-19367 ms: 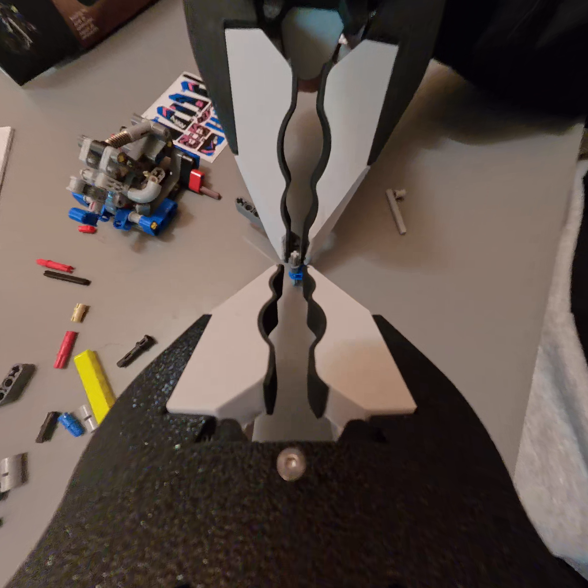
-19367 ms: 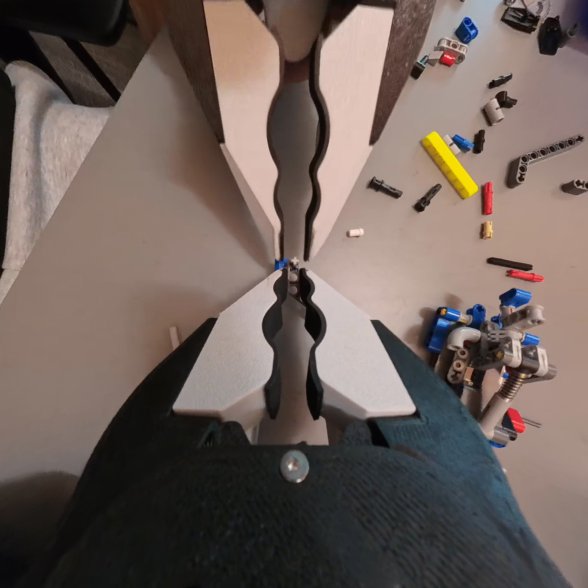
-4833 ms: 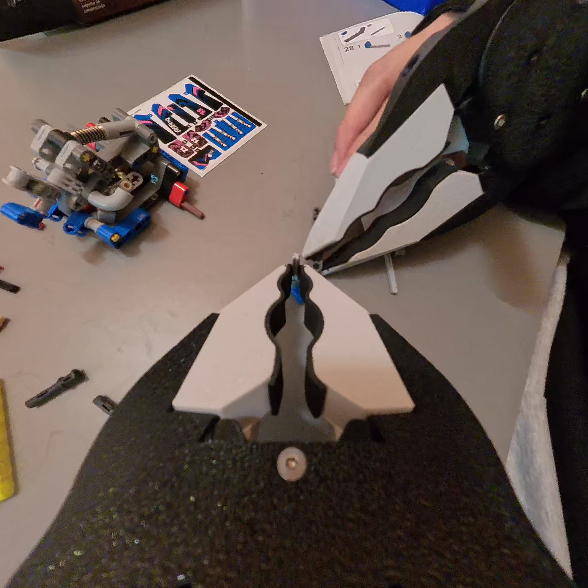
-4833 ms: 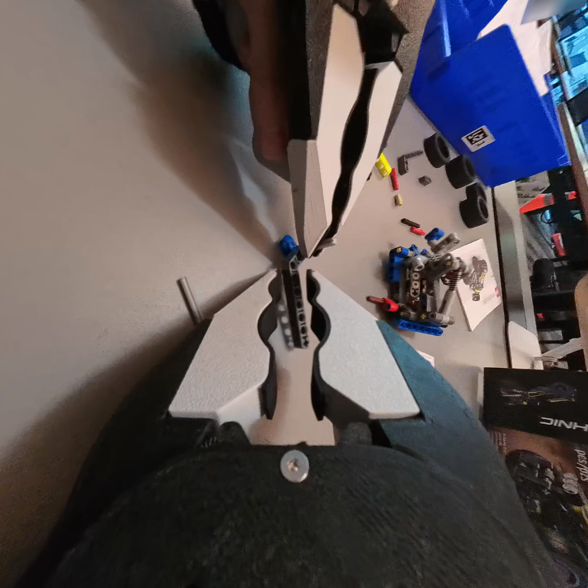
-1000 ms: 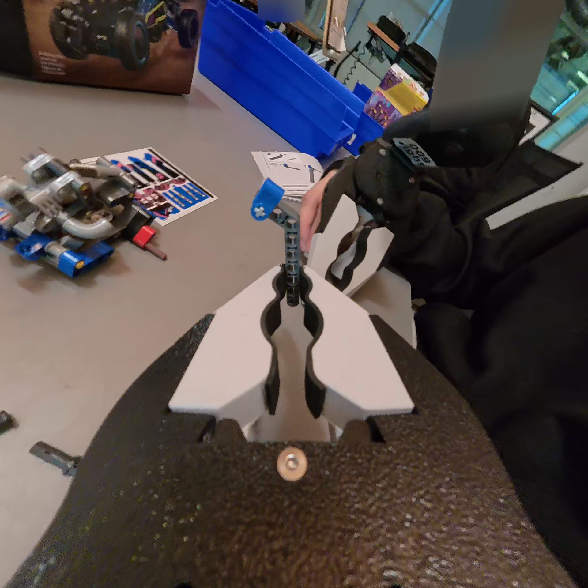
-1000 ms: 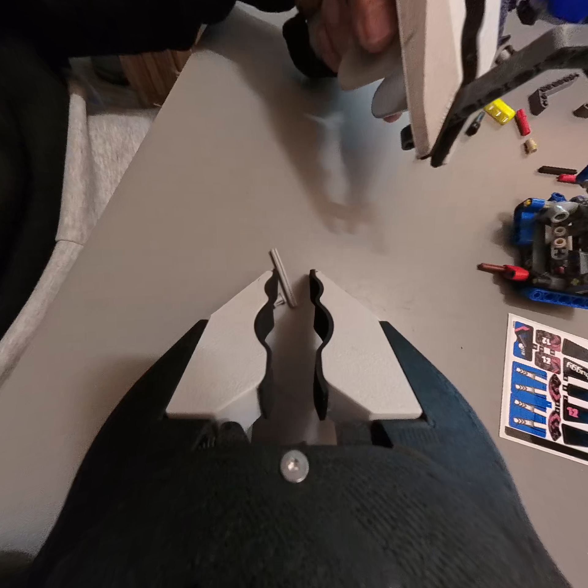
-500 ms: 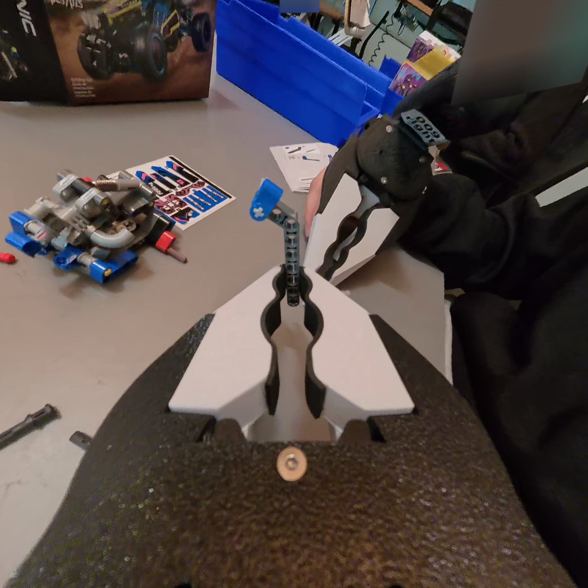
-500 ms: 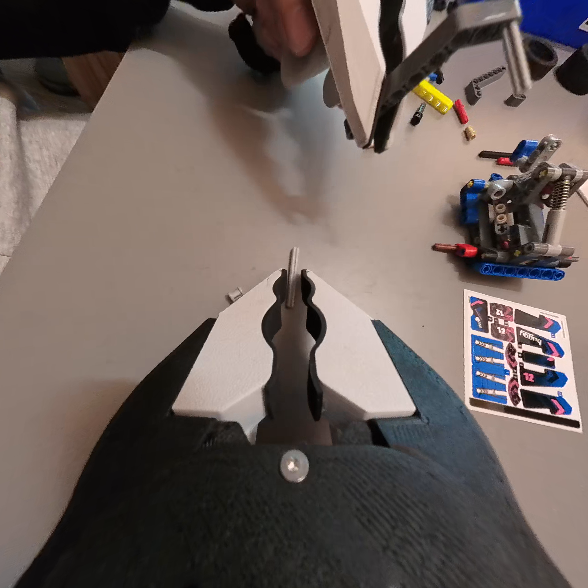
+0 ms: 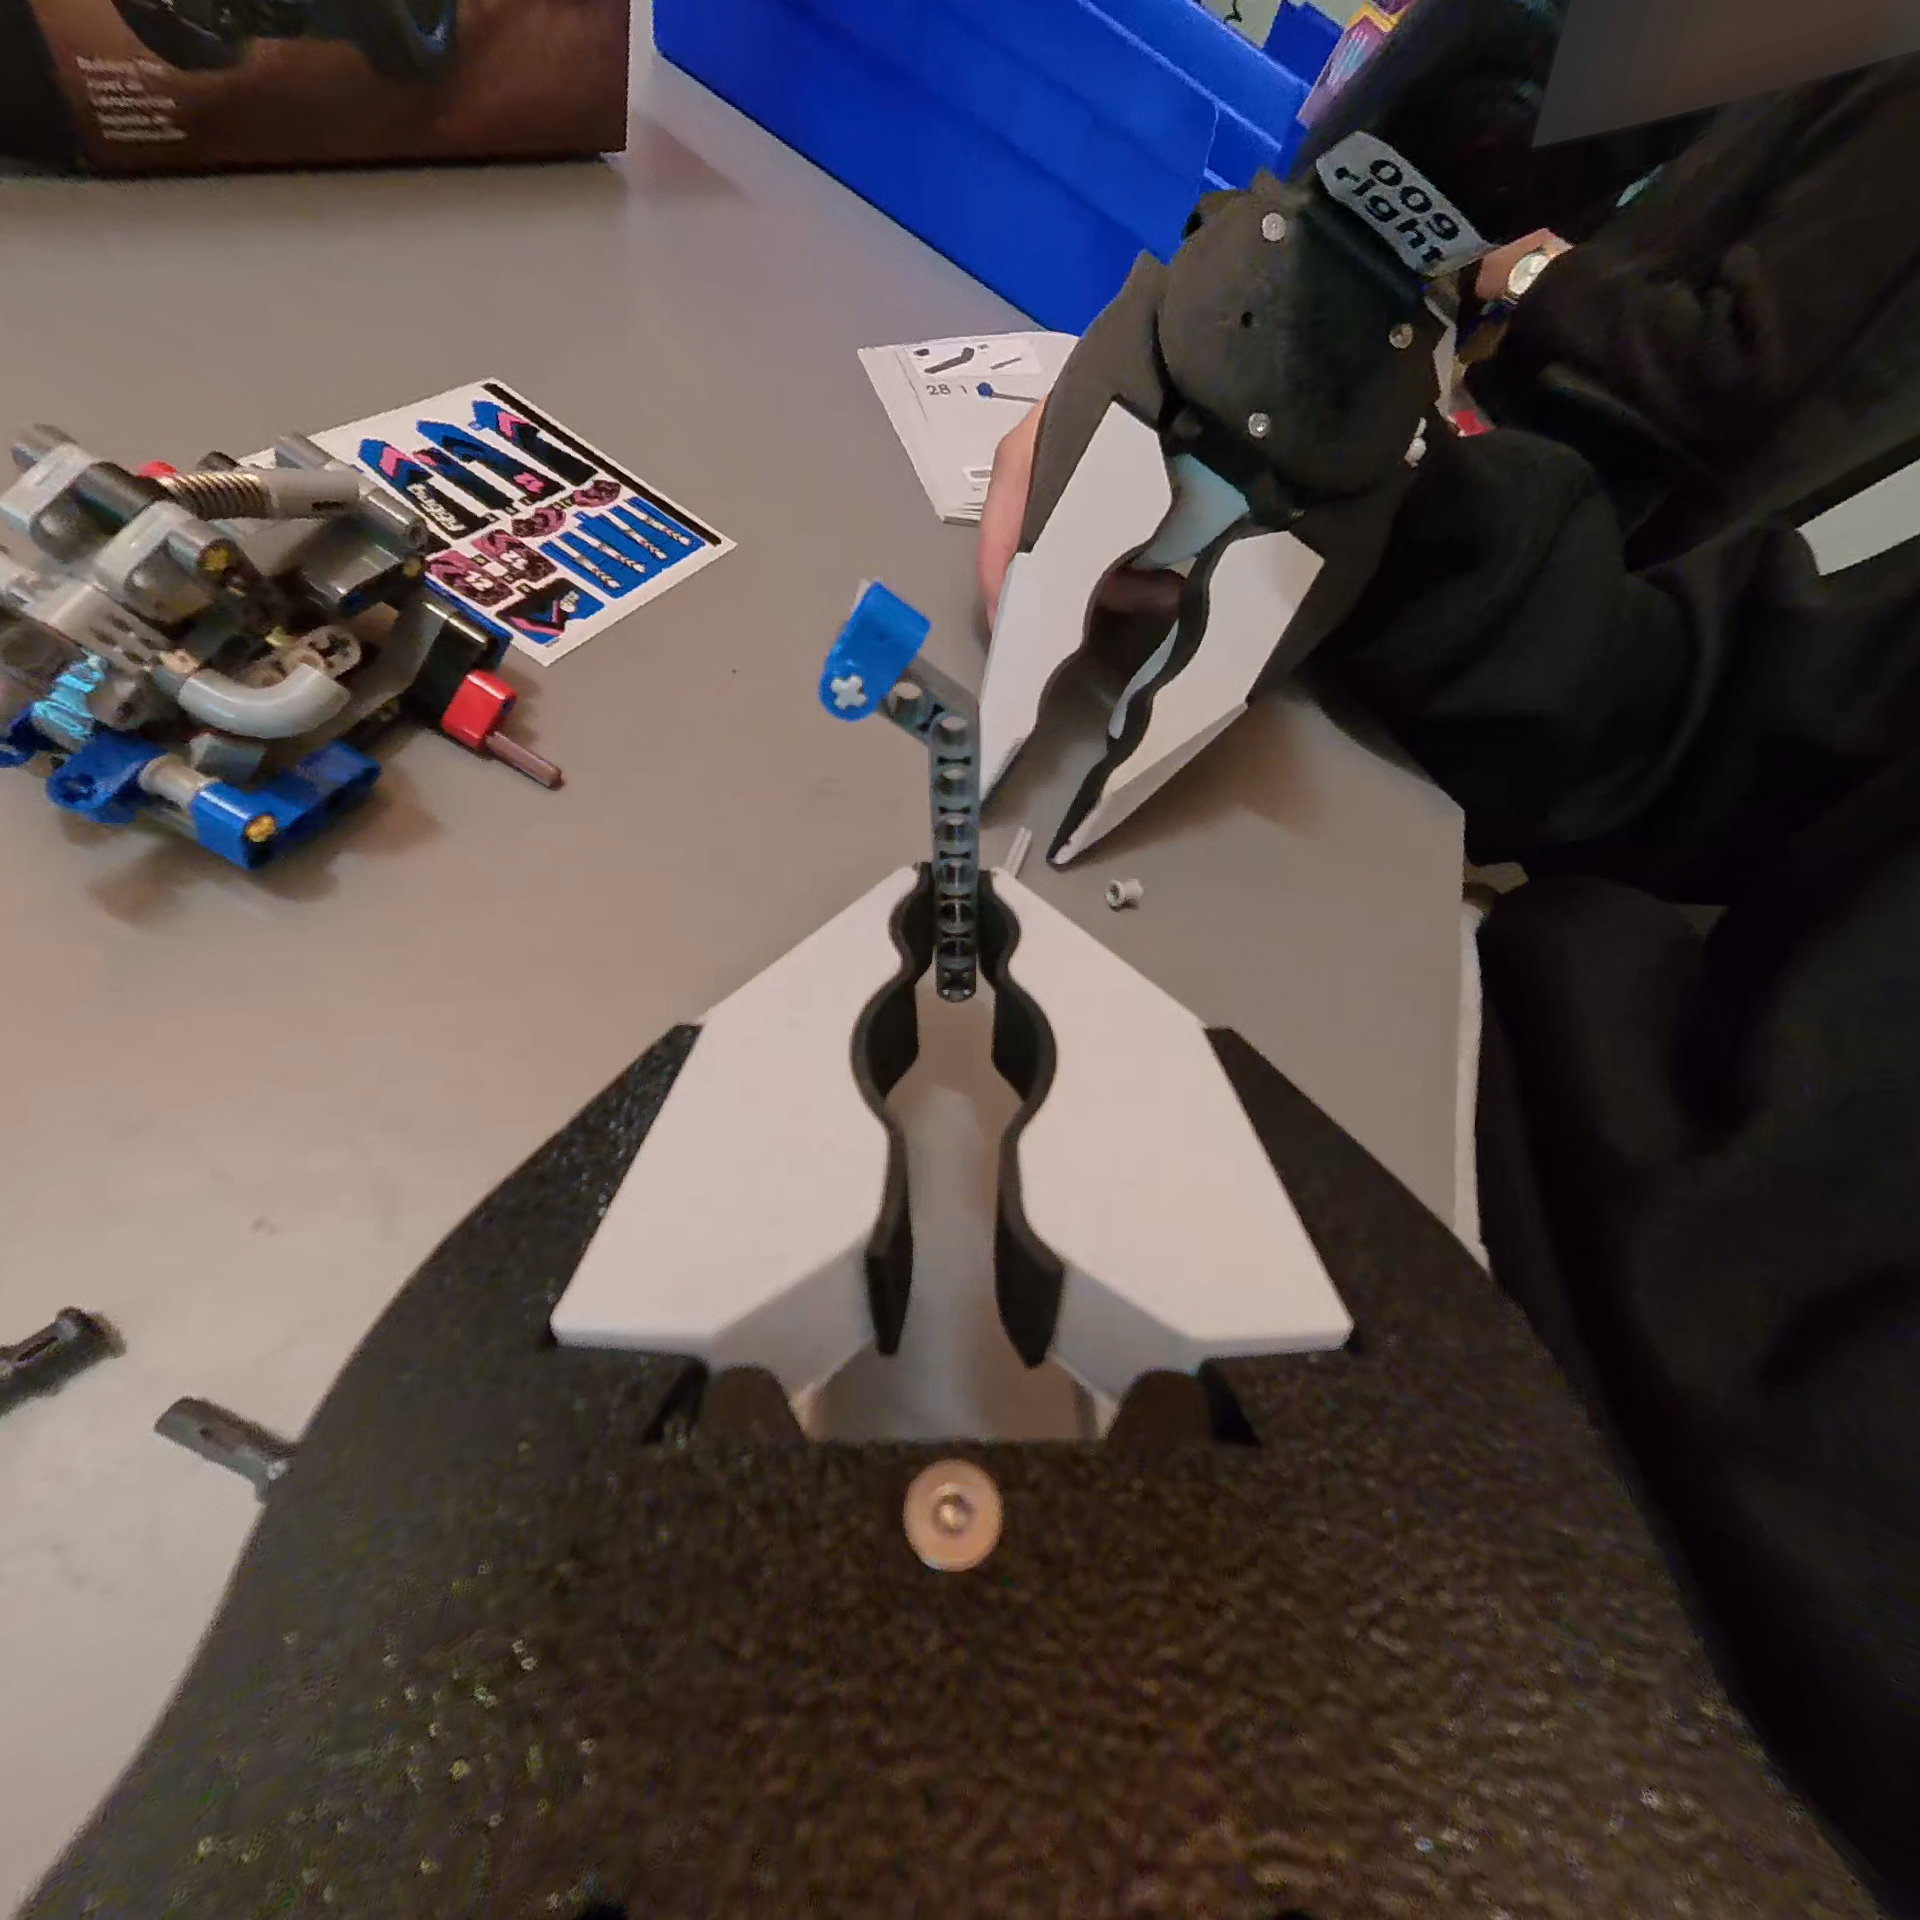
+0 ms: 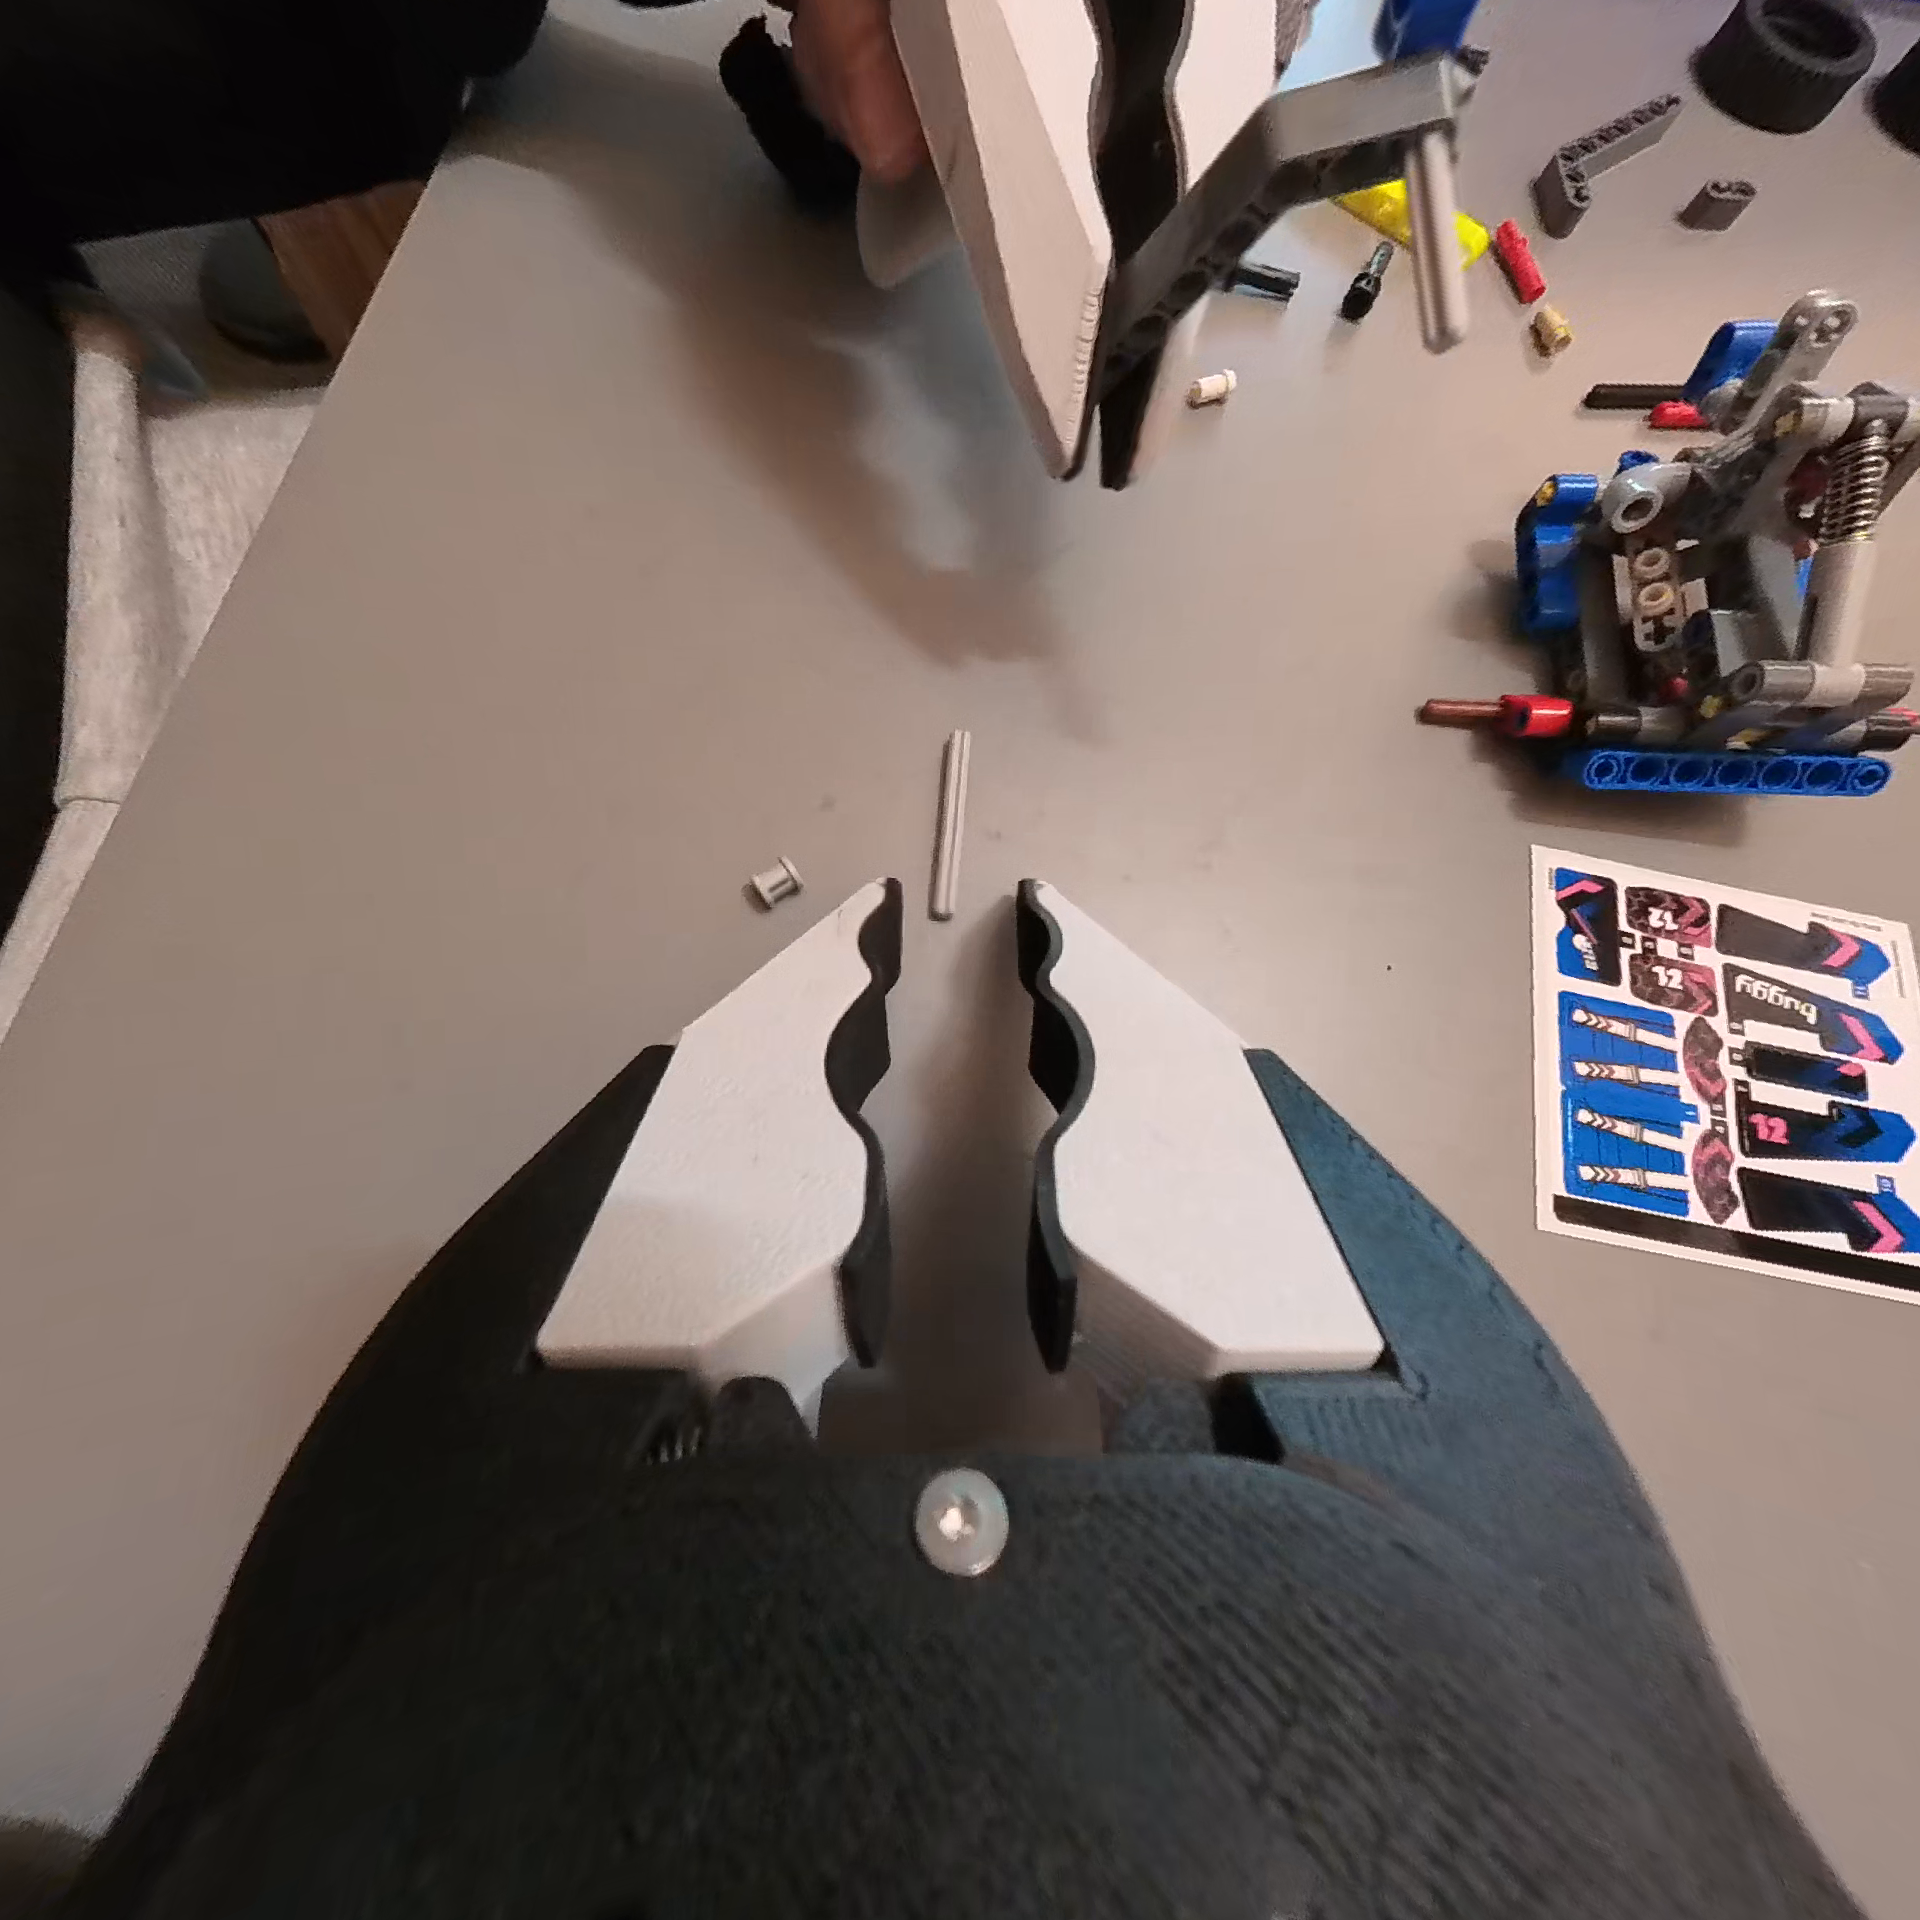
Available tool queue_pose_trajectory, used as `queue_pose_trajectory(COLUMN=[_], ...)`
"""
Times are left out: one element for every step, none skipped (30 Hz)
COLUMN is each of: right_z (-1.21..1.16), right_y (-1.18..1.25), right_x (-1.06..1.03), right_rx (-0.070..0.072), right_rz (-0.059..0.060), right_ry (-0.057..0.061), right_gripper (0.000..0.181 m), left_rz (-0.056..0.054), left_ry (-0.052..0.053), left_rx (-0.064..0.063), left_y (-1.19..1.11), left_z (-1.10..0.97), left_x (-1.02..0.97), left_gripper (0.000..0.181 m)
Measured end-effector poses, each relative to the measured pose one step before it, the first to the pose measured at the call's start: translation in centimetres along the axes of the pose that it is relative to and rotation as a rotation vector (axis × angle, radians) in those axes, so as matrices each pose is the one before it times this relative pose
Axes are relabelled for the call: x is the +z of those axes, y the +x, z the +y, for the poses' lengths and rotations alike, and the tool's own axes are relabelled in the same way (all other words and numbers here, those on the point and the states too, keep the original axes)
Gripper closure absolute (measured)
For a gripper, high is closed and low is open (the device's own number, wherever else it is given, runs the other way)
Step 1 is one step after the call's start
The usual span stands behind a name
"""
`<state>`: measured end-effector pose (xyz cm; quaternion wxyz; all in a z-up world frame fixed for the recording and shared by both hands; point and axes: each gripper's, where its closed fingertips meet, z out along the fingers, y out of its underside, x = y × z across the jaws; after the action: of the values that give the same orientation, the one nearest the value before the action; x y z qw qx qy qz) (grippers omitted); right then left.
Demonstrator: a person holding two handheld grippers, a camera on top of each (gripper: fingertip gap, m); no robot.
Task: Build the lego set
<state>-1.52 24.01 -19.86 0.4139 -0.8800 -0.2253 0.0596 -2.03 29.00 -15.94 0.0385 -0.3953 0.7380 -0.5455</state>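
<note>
Right gripper [image 10: 956, 899] gaped empty; axle [image 10: 950, 826] lay just beyond its fingers, long axis pointing away (near-far). Left gripper [image 9: 956, 883] clamped the beam [image 9: 954, 831].

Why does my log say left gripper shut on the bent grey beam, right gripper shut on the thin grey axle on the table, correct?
Half right. The left gripper is shut on the bent grey beam. But the right gripper is open: the right wrist view shows its fingertips apart, with the thin grey axle lying loose on the table just ahead.
</note>
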Motion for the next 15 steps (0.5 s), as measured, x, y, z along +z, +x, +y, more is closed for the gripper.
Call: queue_pose_trajectory(right_z=[-0.011,-0.043,-0.024,-0.049,-0.040,-0.015,-0.002,0.026,0.013,-0.004,0.008,-0.008,-0.007,-0.019,-0.026], right_y=[0.029,-0.027,0.005,0.129,0.111,-0.123,-0.100,-0.109,-0.363,-0.120,0.001,-0.037,0.027,0.050,0.053], right_x=[0.008,0.054,0.039,0.050,0.058,0.025,0.006,0.005,0.024,0.002,0.002,0.007,0.010,0.027,0.046], right_rx=[0.0000,0.0014,0.0000,-0.0030,-0.0041,-0.0039,-0.0002,0.0081,0.0085,0.0010,-0.0037,-0.0022,0.0019,0.0008,-0.0030], right_rz=[0.0005,-0.0027,-0.0009,0.0086,0.0082,-0.0062,-0.0069,-0.0072,-0.0236,-0.0059,0.0024,-0.0025,-0.0007,0.0010,0.0019], right_ry=[0.0025,0.0032,-0.0009,0.0005,-0.0001,-0.0001,-0.0005,-0.0015,-0.0029,0.0000,-0.0001,0.0001,0.0003,-0.0002,-0.0001], right_gripper=[0.162,0.162,0.163,0.162,0.162,0.164,0.166,0.168,0.176,0.178,0.178,0.178,0.179,0.179,0.179], left_rz=[0.0010,0.0018,0.0115,0.0167,0.0113,0.0153,0.0269,0.0361,0.0284,0.0182,0.0131,0.0124,0.0223,0.0303,0.0311], left_ry=[-0.0052,-0.0055,-0.0050,-0.0026,-0.0053,-0.0095,-0.0080,0.0008,0.0046,0.0028,0.0077,0.0129,0.0116,0.0099,0.0153], left_rx=[-0.0094,-0.0100,-0.0062,-0.0015,-0.0044,-0.0088,-0.0136,-0.0201,-0.0252,-0.0267,-0.0248,-0.0240,-0.0230,-0.0200,-0.0187], left_y=[-0.039,-0.044,0.107,0.190,0.135,0.173,0.318,0.421,0.277,0.133,0.049,0.074,0.212,0.329,0.319], left_z=[0.109,0.108,0.098,0.049,0.080,0.155,0.154,0.043,0.009,0.044,-0.040,-0.130,-0.113,-0.110,-0.163], left_x=[0.000,-0.013,0.007,0.023,0.042,0.073,0.078,0.045,0.006,-0.004,-0.010,-0.003,0.035,0.068,0.069], left_gripper=[0.177,0.177,0.177,0.177,0.177,0.177,0.177,0.177,0.177,0.177,0.177,0.177,0.177,0.177,0.177])
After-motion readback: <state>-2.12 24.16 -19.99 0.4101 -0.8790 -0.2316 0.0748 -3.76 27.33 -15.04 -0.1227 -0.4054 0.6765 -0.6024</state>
